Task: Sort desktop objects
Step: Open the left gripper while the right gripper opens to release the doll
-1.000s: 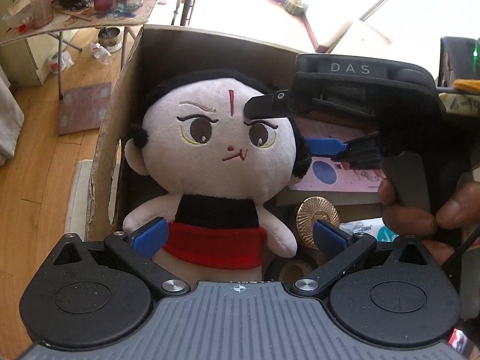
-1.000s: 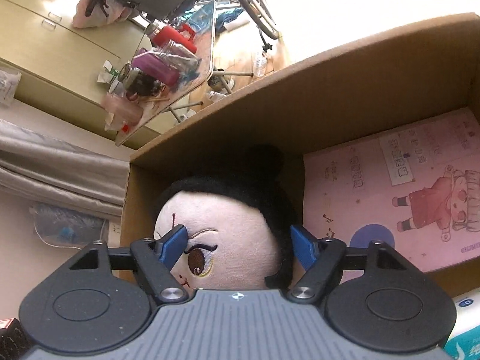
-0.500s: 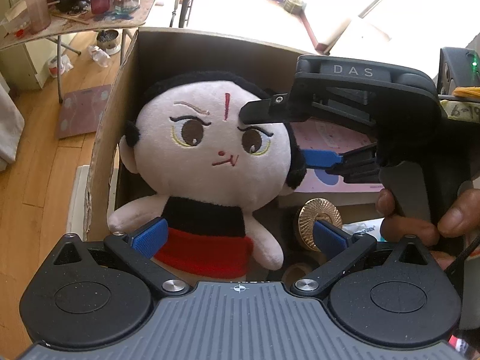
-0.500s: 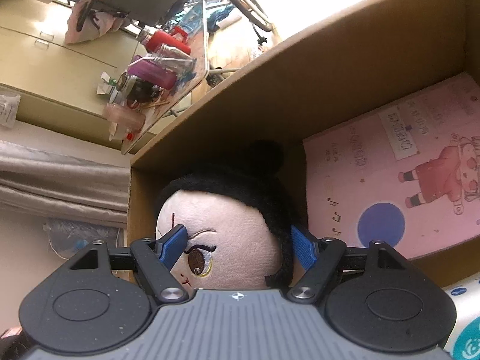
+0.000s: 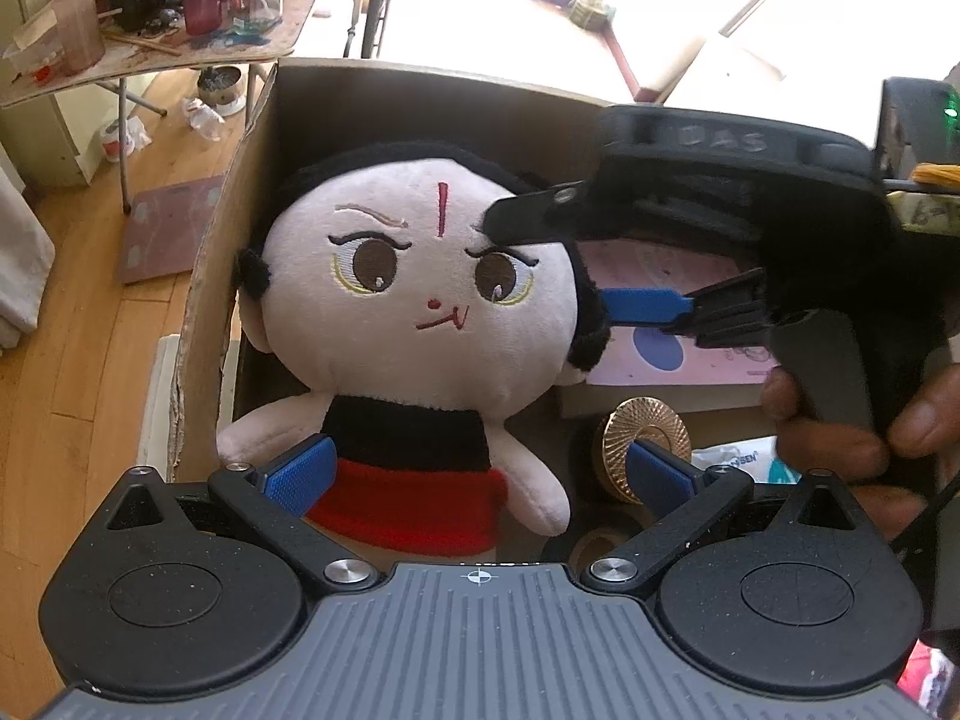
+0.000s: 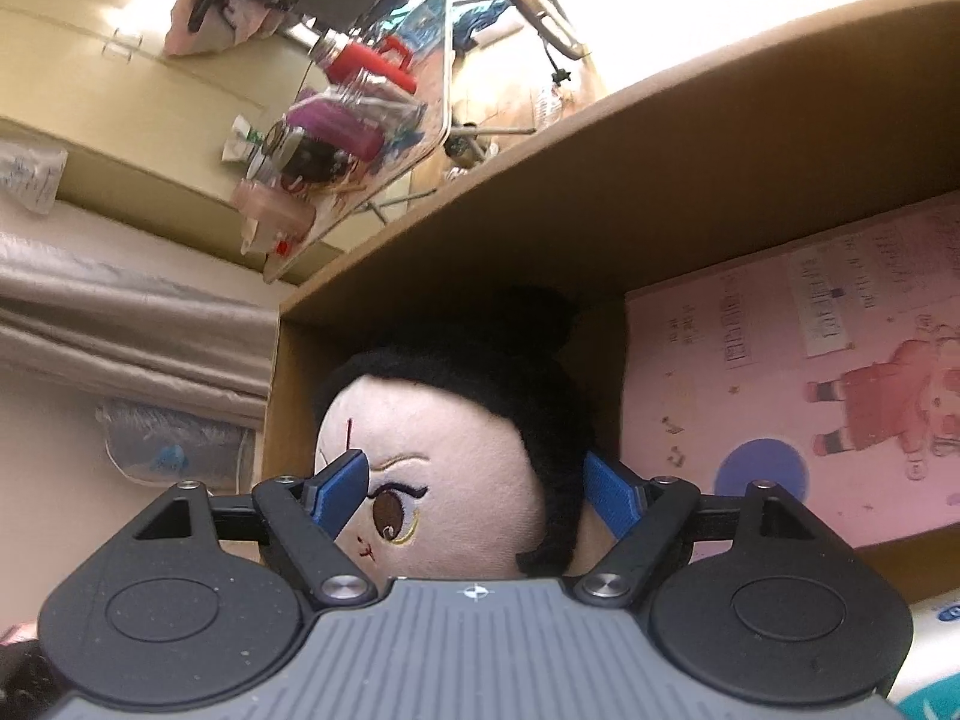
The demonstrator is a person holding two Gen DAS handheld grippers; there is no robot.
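The right gripper (image 6: 474, 489) has just widened around the doll's (image 5: 414, 324) head, pads barely off it. The doll sits in the box (image 5: 420, 102) at nine o'clock of the pink book (image 6: 798, 384). The left gripper (image 5: 480, 474) gapes empty, more sorting likely left.

Doll (image 5: 414, 324): soft fuzzy cloth, w/ stitched face. Box (image 5: 210, 276): rough matt brown cardboard. Book (image 6: 798, 396), right side: smooth pink paper. Gold disc (image 5: 642, 438), lower right: shiny ridged metal. Floor (image 5: 72, 408), left: smooth wood.
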